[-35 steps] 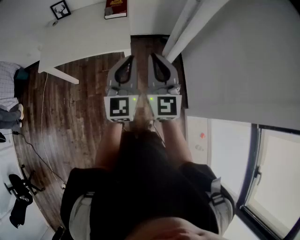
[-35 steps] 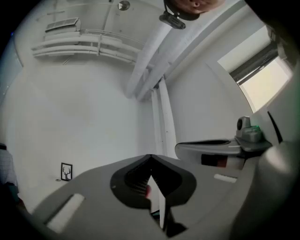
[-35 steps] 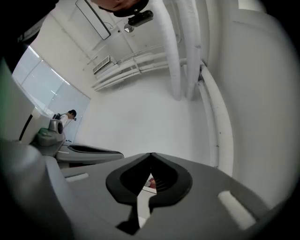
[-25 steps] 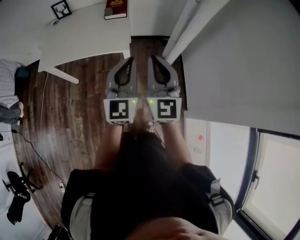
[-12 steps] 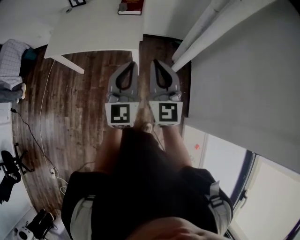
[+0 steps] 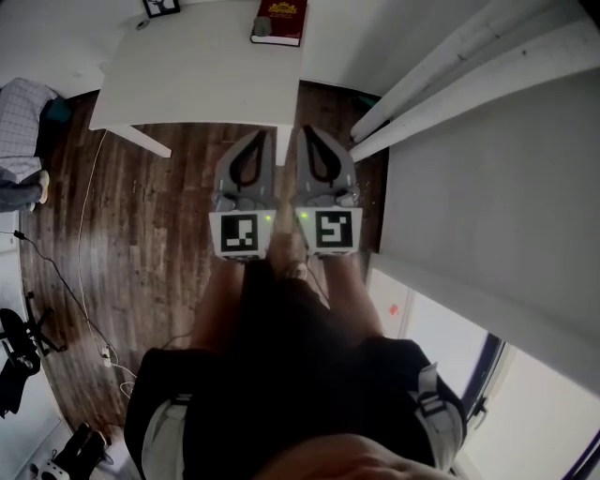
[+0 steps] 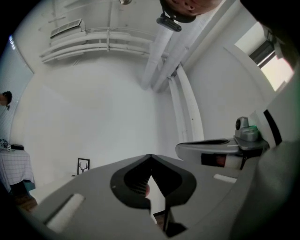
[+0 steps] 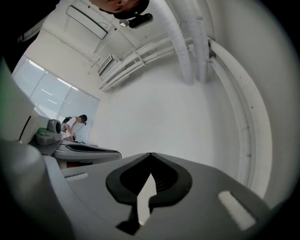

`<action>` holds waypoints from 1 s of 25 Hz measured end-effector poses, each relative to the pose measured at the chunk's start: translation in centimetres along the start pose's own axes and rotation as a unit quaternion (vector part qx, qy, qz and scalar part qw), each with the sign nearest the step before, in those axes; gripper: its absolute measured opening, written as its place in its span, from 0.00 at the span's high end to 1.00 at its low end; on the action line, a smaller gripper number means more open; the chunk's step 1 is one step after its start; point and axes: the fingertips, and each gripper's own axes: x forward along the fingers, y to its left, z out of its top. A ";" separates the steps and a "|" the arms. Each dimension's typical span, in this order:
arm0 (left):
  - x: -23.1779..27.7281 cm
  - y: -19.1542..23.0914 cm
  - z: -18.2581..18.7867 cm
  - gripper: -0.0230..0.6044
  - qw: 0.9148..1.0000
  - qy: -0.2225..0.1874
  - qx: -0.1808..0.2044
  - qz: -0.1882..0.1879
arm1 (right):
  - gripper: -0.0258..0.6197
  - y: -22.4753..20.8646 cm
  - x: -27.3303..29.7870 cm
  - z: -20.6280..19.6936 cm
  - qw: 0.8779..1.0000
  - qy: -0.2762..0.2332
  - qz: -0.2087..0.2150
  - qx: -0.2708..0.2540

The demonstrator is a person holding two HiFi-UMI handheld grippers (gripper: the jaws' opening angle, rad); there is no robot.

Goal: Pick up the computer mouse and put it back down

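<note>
The dark wood floor fills the left side of the head view, and a big gray wall fills the right side. A white table stands at the far end of the floor. A person in black shorts stands on the floor and holds the two grippers out side by side, close together, above the floor just in front of the table's near edge by its near right corner. The left gripper has its jaws pressed together at the tips with nothing between them, which its own view shows too. The right gripper is the same, tips touching and holding nothing. A thin cord runs over the floor on the left. A red book lies at the table's far edge, near the far right corner. A small black frame with a deer picture stands at the far left corner. The mouse is hard to find: a tiny pale thing lies right beside the frame, too small to tell what it is, and well apart from both grippers.
</note>
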 end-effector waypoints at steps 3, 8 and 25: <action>2.2 3.2 -0.6 0.96 1.000 0.012 -0.014 -0.004 | 0.94 0.9 3.7 -0.6 1.000 0.009 -0.003 -0.006; 5.5 9.0 -1.3 0.96 1.000 0.013 -0.018 -0.006 | 0.94 2.7 9.7 -1.3 1.000 0.024 -0.011 -0.008; 11.3 17.1 -3.3 0.96 0.999 0.016 -0.025 -0.025 | 0.94 4.7 19.6 -2.9 0.999 0.042 -0.024 -0.011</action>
